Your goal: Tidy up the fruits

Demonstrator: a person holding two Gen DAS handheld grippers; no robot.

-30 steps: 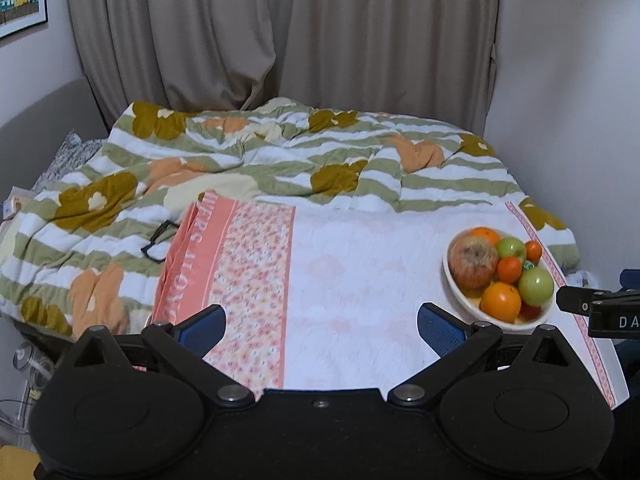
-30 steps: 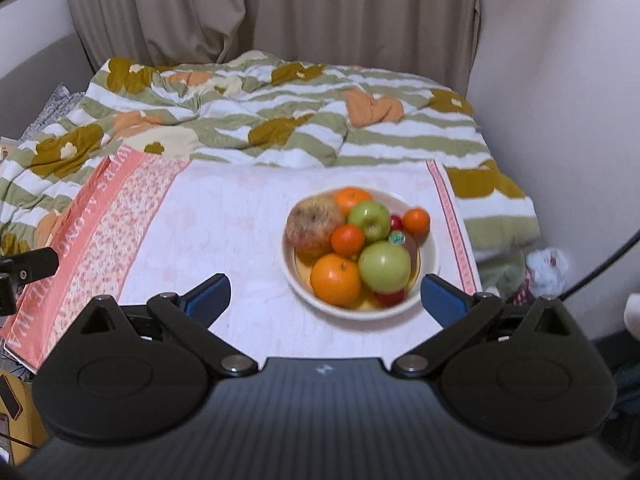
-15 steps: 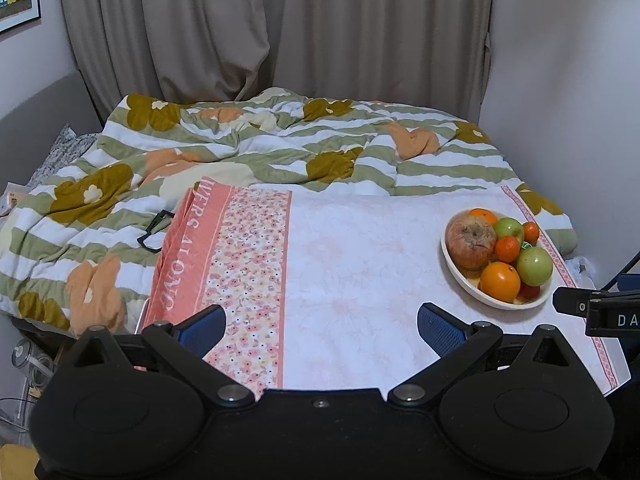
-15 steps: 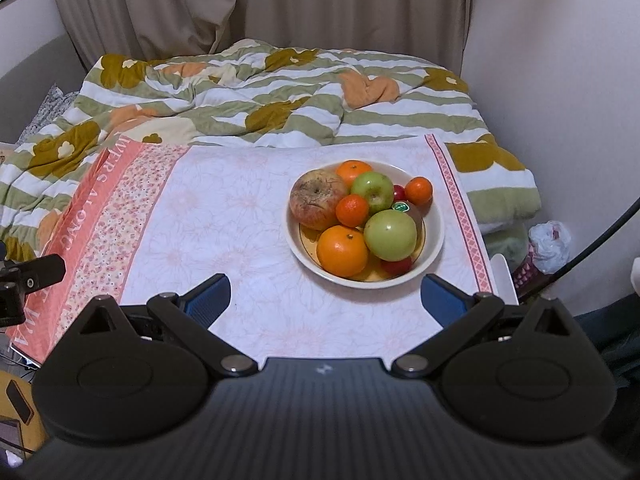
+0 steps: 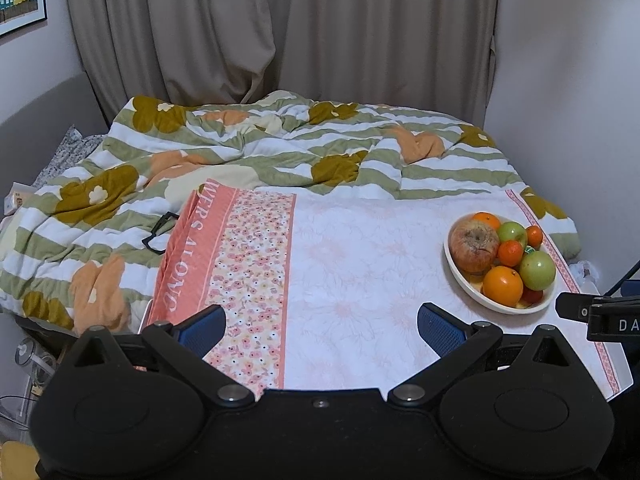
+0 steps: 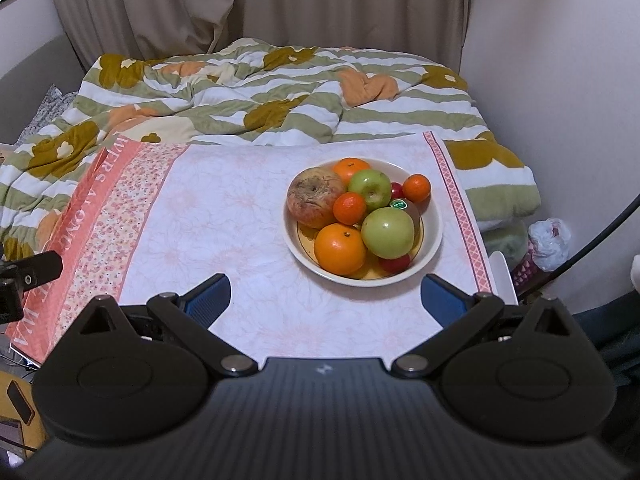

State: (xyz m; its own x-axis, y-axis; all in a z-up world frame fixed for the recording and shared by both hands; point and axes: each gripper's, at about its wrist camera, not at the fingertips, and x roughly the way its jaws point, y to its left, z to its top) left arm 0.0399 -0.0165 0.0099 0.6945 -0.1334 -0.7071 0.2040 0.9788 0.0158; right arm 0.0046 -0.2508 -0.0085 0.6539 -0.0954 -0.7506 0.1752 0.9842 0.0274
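Note:
A cream bowl (image 6: 434, 236) (image 5: 460, 276) of fruit stands on the right part of a white and pink floral cloth (image 6: 224, 216) (image 5: 360, 264). It holds a wrinkled brownish apple (image 6: 314, 196) (image 5: 474, 245), two green apples (image 6: 387, 230) (image 6: 370, 188), several oranges and mandarins (image 6: 339, 248) (image 5: 503, 286), and small red fruits (image 6: 394, 263). My right gripper (image 6: 326, 294) hangs open just in front of the bowl, holding nothing. My left gripper (image 5: 320, 322) is open over the cloth's middle, left of the bowl, also holding nothing.
A rumpled green, white and orange flowered quilt (image 5: 240, 152) (image 6: 256, 92) covers the bed behind the cloth. Black glasses (image 5: 160, 230) lie on the quilt by the cloth's left edge. A wall (image 6: 560, 60) is close on the right, curtains (image 5: 280, 32) behind.
Both grippers have pulled back and risen, so the bowl and cloth sit farther ahead and higher in the views. The fruit has not moved, and both grippers stay open.

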